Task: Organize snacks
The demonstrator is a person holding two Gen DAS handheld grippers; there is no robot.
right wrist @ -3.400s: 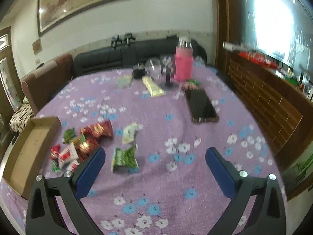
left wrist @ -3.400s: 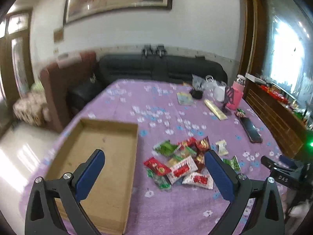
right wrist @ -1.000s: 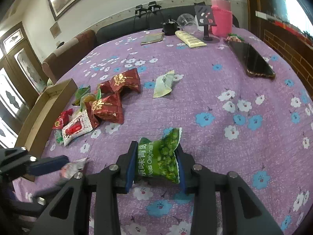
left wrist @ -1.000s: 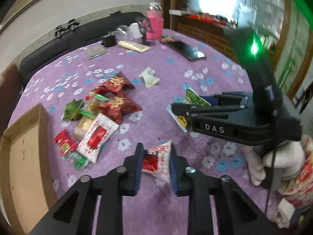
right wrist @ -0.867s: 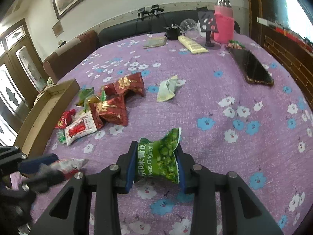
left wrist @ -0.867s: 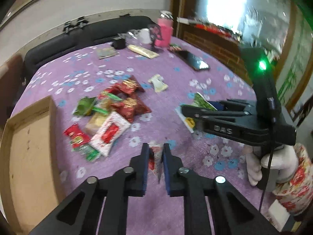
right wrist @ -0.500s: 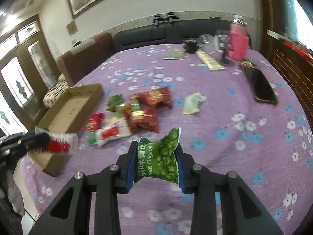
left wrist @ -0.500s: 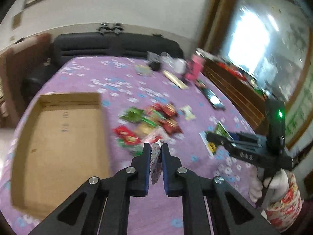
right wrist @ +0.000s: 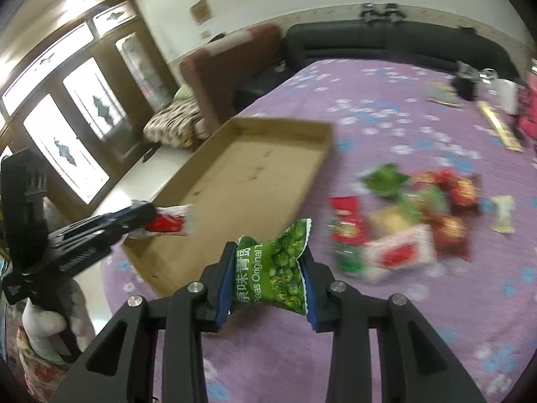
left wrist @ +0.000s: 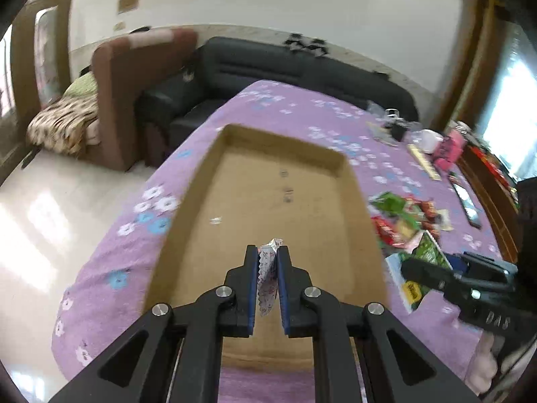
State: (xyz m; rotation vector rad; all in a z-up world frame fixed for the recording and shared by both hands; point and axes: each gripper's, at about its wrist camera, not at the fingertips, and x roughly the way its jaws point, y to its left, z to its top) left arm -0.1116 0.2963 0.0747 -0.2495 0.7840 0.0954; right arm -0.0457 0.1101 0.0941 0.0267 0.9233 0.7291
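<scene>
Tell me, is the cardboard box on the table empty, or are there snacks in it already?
Empty. The cardboard box shows bare brown floor in both views; the red-and-white packet hangs above it in the left gripper.

We see the cardboard tray [left wrist: 285, 201] open on top, floor bare except one small white scrap [left wrist: 214, 220], so entry from above is free. Its low walls block any sideways entry. On its right side the snack pile [right wrist: 402, 225] crowds the purple tablecloth [right wrist: 419, 319]; a narrow strip of cloth separates pile and tray wall. Near cloth below the pile is clear. Far right edge is cluttered: phone [left wrist: 468, 203], pink bottle [left wrist: 448, 149], other small items. Left gripper [right wrist: 151, 216] hangs over the tray's near-left corner, right gripper [left wrist: 419, 270] beside its right wall, each narrowing the other's path.
</scene>
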